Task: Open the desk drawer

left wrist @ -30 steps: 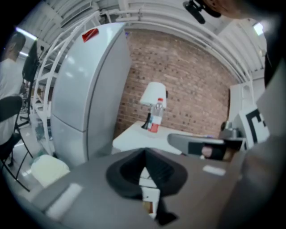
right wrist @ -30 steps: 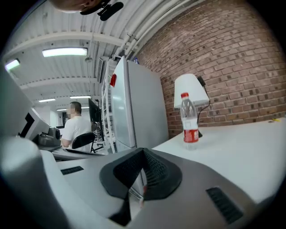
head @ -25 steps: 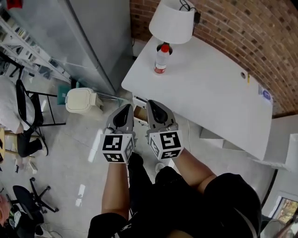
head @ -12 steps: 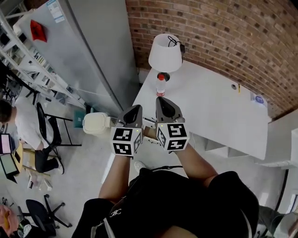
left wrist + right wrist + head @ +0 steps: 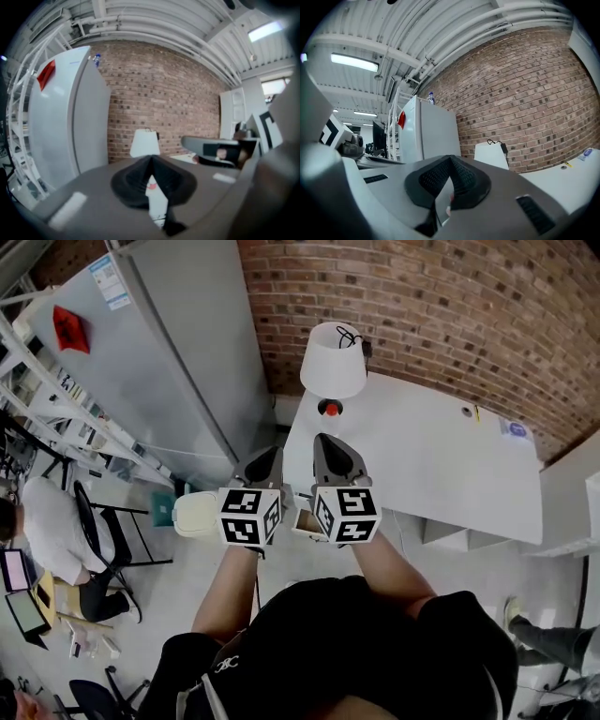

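The white desk [image 5: 441,474] stands against the brick wall at the upper right of the head view. Under its near left corner a small tan patch with a white edge, seemingly the drawer [image 5: 304,519], peeks between the two marker cubes; most of it is hidden. My left gripper [image 5: 270,456] and right gripper [image 5: 324,441] are held side by side, raised in front of that corner. Both are shut with nothing in them. In the left gripper view the left gripper [image 5: 151,161] has its jaws meeting at the tip. The right gripper [image 5: 450,161] looks the same in the right gripper view.
A white lamp [image 5: 333,360] and a red-capped bottle [image 5: 330,409] stand at the desk's far left end. A tall grey fridge [image 5: 169,362] stands left of the desk, with a cream bin [image 5: 195,514] on the floor near it. A person [image 5: 47,531] sits at the far left.
Both grippers have risen, staying shut and side by side. The head view has tipped upward, so more brick wall and fridge show and the desk sits lower in the picture.
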Tool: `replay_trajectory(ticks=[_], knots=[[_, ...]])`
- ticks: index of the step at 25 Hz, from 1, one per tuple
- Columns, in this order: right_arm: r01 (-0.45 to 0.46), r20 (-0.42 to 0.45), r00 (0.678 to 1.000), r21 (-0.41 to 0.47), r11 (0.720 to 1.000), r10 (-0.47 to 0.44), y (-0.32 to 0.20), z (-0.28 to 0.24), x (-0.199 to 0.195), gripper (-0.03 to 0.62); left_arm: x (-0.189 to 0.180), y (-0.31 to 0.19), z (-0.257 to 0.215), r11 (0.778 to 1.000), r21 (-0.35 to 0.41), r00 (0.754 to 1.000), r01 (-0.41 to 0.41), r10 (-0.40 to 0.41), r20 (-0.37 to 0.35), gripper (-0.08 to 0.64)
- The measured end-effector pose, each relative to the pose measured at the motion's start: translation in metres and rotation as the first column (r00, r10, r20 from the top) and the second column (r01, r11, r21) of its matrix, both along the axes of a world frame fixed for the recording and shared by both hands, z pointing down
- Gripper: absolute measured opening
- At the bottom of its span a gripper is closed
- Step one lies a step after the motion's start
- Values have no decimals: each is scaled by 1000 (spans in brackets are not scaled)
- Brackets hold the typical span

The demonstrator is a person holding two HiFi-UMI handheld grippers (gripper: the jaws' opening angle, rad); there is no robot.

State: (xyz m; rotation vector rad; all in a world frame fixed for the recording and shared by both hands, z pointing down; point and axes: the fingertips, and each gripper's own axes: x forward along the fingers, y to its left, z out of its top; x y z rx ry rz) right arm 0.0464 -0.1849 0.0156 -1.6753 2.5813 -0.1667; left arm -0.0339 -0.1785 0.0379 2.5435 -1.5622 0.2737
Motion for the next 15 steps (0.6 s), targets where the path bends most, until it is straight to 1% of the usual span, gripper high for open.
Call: replay_trajectory(ticks=[4,7,9,15], knots=[[-15,-18,1000,4,1000,15,-4,0,3,-2,-3,-4,-1,1000,3,1000,-8,8,-4,-2],[-25,-52,998,37,999,27,-8,-6,4,-2,0,-5,-5,1000,18,1000,-15,15,-6,-2],[-17,-64,998,45,999,20,-9,-9,-1,-2,1,-5,-6,1000,23,1000,-14,14,-5,-2],[8,-73,997,33,999,-6,-10,-7,-9,-2,3,-7,-8,999,29,1000,-14,14,-10,-2]])
